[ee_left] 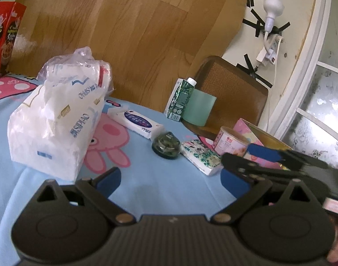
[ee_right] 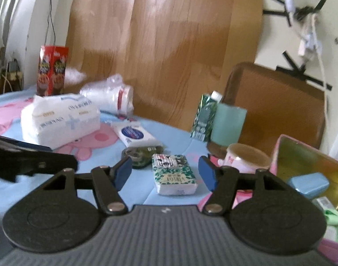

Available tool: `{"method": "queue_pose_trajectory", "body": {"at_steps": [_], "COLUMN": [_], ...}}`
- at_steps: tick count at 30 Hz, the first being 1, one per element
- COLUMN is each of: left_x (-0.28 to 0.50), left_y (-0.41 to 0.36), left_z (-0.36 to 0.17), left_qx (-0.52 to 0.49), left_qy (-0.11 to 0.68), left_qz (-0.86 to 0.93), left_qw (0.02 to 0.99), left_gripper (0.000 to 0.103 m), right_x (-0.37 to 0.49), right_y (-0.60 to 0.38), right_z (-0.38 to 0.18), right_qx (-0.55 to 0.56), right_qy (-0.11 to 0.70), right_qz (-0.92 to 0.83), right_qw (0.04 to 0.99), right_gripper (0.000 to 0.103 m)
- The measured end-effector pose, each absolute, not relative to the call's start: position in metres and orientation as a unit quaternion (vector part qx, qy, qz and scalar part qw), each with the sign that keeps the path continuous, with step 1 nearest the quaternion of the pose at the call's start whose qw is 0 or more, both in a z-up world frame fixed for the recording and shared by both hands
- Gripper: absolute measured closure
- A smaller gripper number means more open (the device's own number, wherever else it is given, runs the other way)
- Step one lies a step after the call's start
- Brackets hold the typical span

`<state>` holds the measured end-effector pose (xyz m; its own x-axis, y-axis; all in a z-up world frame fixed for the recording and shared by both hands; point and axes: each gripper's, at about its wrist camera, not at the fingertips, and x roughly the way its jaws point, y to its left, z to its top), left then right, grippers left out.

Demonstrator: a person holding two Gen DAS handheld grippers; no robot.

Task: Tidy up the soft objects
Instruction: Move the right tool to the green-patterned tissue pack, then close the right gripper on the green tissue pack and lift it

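Note:
A small green-patterned tissue pack [ee_right: 173,174] lies on the blue cartoon cloth [ee_right: 138,188], between the blue pads of my right gripper [ee_right: 165,173], which stands open around it without touching. The same pack [ee_left: 201,155] shows in the left wrist view, ahead and right of my left gripper [ee_left: 171,179], open over bare cloth. A big white tissue pack [ee_left: 56,124] sits to the left, with a bagged roll of white tissue [ee_left: 80,71] behind it. A white pocket pack with a blue label [ee_left: 136,120] lies in the middle.
A dark green round object [ee_left: 165,147] sits beside the patterned pack. A green carton [ee_left: 180,98] and mint roll [ee_left: 199,107] stand on a wooden chair [ee_left: 233,93]. A pink box [ee_right: 306,170] with items and a round tub [ee_right: 246,158] are right. A red box [ee_right: 52,71] stands far left.

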<state>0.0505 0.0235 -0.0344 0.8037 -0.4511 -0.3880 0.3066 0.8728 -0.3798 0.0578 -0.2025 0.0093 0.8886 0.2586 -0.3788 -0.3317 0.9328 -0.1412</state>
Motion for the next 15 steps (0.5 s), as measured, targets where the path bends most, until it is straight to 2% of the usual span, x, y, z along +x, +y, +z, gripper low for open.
{"method": "queue_pose_trajectory", "body": {"at_steps": [8,9,12,15], "left_x": [0.053,0.053,0.054,0.055], "left_y": [0.024,0.023,0.023,0.024], "left_z": [-0.036,-0.036,-0.036,-0.036], "left_qx": [-0.156,-0.155,-0.155,-0.157], "left_qy": [0.244,0.245,0.246,0.25], "left_qz": [-0.205,-0.206,-0.207,-0.208], "left_qw": [0.935,0.935,0.934,0.933], "left_gripper": [0.003,0.003,0.003,0.003], "right_x": [0.124,0.127,0.13,0.117], "right_y": [-0.206,-0.206,-0.205,-0.209], "right_z": [-0.012,-0.016,-0.025,-0.024], "right_qx": [-0.03,-0.029,-0.031,-0.018], "right_qy": [0.285,0.292,0.31,0.306], "right_qz": [0.119,0.119,0.133,0.146], "right_qw": [0.951,0.948,0.941,0.941], "right_gripper": [0.026,0.027,0.044,0.045]}}
